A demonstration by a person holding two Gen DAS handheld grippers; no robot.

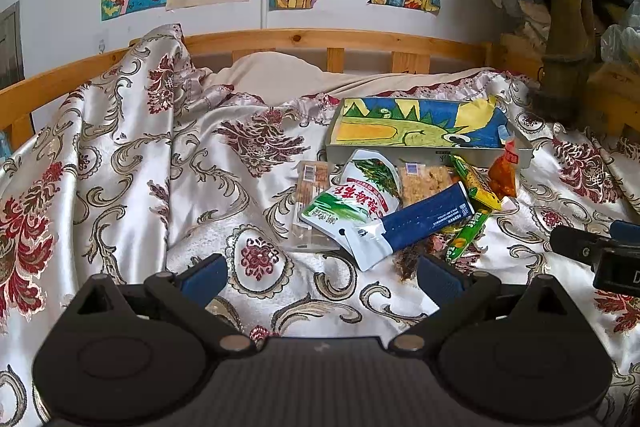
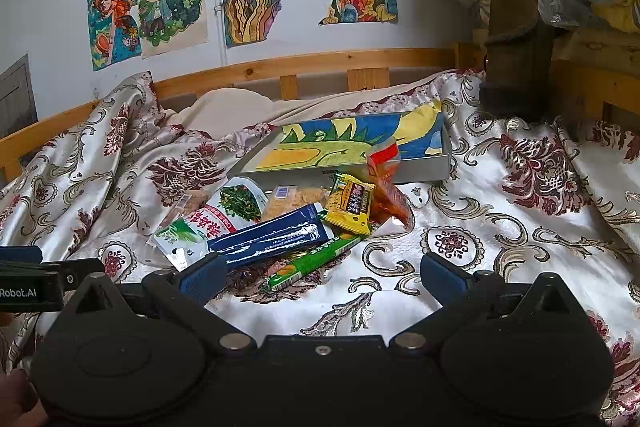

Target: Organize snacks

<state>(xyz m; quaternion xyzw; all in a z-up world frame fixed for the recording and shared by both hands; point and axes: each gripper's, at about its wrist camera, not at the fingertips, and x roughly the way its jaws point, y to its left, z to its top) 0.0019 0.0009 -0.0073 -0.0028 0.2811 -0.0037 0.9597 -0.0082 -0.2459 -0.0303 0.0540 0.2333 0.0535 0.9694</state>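
A pile of snack packets lies on the bedspread in front of a shallow grey box [image 1: 424, 151] [image 2: 424, 169] lined with a crocodile drawing. On top is a dark blue packet [image 1: 428, 217] [image 2: 272, 233]. Under it are a white-green pouch [image 1: 352, 203] [image 2: 208, 219], a yellow bar [image 2: 350, 205] [image 1: 476, 183], a green stick [image 2: 312, 259] [image 1: 466, 237] and an orange-red sachet [image 1: 504, 175] [image 2: 386, 183] leaning on the box. My left gripper [image 1: 320, 277] is open and empty, just short of the pile. My right gripper [image 2: 320, 277] is open and empty over the green stick.
The patterned satin bedspread [image 1: 120, 167] covers a bed with a wooden rail [image 1: 320, 37] at the back. Clothes and bags [image 2: 520, 7] hang at the far right. The right gripper shows at the right edge of the left wrist view [image 1: 592, 251].
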